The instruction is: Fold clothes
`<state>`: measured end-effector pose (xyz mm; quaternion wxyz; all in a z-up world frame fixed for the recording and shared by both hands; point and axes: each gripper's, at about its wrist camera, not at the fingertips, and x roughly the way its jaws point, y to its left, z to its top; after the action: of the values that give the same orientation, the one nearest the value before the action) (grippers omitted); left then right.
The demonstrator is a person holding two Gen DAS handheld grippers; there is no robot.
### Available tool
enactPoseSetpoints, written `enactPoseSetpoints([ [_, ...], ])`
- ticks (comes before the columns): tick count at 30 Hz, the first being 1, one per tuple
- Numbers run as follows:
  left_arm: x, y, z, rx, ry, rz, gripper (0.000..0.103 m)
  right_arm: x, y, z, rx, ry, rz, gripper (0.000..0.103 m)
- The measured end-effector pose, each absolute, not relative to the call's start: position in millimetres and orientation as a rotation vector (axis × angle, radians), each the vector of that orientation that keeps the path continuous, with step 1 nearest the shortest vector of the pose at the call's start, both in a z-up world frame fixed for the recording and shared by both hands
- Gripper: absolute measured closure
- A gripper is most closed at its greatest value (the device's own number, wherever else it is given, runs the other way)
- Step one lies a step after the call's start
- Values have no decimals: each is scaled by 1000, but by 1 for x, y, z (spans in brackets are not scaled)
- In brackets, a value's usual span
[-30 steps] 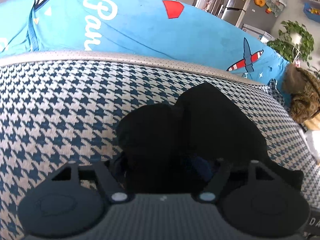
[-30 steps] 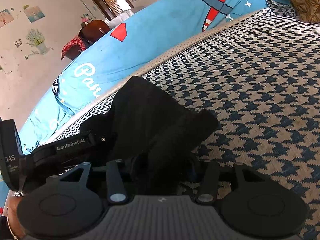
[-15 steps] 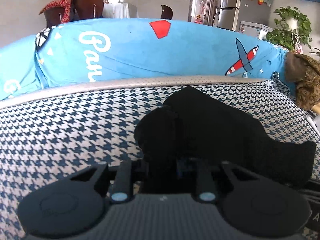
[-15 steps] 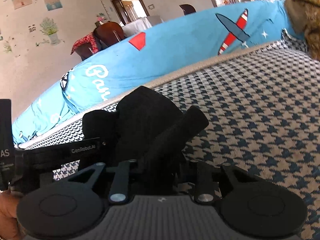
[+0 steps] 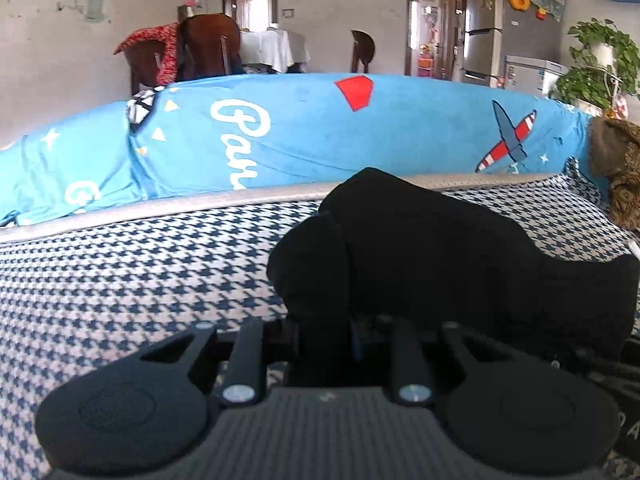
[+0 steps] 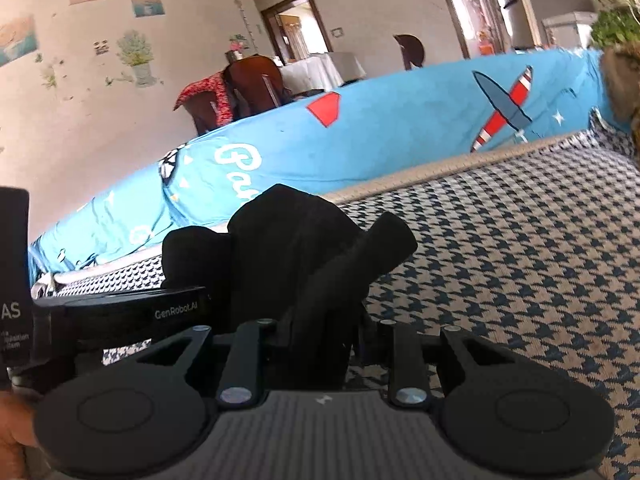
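The left gripper is pinching a fold of the black garment, its jaws drawn nearly together with the cloth bunched between them. The right gripper is clamping another part of the same garment, its jaws narrowed onto a thicker wad of fabric. The garment is sitting in a dark heap on the houndstooth cushion, rising from the jaws and slumping back onto the blue-and-cream pattern, with one rolled end sticking out to the right in the right wrist view. Behind the cushion a bright blue cover printed with a red-striped plane is lying along the back edge. In the right wrist view the left gripper's black body is showing just beside the garment, and a bit of the person's hand is peeking in at the lower left corner
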<state>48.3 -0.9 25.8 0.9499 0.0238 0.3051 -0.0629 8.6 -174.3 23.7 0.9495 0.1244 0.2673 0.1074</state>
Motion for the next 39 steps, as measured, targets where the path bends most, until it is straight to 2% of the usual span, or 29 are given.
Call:
enactPoseSetpoints([
  [15,11,31,41,37,569,-30,83,-8,-145,42,173,510,310,77],
  [39,7,85,62,-24,498,158,83,17,-87,78,73,441,495,77],
])
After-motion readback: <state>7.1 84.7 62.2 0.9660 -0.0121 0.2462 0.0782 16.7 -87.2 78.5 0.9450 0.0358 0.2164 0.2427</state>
